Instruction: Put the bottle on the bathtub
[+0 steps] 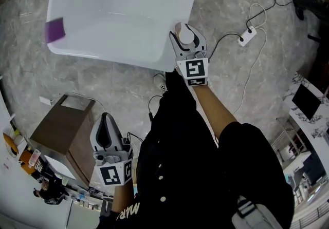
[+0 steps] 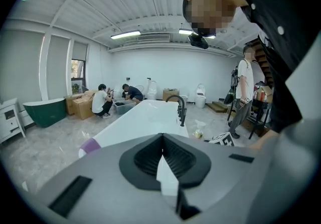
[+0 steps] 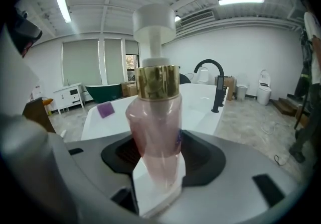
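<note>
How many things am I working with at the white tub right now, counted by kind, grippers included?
Grippers: 2, the left gripper and the right gripper
Bottles held: 1, the pink bottle in the right gripper's jaws
Blocks: 1, the purple block on the bathtub rim
Faucets: 1, the black faucet
Total: 5

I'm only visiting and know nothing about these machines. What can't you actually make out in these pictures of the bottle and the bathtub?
- Base of the bottle: in the right gripper view it is hidden between the pads of the right claw.
- Whether the bottle touches the bathtub: in the head view the claw covers it.
- The purple object on the rim: too small in every view to identify.
- The bathtub's far end: cut off by the head view's top edge.
</note>
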Demonstrator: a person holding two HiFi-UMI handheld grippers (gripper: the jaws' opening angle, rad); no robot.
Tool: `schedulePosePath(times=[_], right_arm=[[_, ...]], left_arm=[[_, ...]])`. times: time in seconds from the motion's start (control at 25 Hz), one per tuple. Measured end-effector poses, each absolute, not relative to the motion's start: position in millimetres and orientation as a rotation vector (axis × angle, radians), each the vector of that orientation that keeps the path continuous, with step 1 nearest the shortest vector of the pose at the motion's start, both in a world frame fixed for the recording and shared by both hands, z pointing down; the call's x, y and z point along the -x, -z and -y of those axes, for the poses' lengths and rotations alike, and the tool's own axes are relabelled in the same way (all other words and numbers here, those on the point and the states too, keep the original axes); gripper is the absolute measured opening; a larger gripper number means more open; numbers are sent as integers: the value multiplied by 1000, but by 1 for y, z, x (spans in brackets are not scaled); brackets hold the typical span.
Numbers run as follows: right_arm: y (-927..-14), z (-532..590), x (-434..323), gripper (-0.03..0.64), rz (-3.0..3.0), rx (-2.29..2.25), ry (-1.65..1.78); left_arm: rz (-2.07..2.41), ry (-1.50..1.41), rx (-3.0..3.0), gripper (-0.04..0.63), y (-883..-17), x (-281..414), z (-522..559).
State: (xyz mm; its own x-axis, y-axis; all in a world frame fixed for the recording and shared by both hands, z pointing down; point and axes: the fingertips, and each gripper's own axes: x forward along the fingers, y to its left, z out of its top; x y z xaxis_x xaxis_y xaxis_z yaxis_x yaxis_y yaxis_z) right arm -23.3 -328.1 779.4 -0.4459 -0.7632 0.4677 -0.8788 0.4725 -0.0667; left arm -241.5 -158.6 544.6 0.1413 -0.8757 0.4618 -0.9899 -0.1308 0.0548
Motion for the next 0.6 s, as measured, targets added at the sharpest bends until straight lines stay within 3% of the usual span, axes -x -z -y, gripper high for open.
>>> schedulePosePath(times=[0.6], right_arm=[[-732, 317, 5, 225, 2371, -1381, -424]], left_arm=[[1826, -421, -2110, 11, -525, 248, 163]])
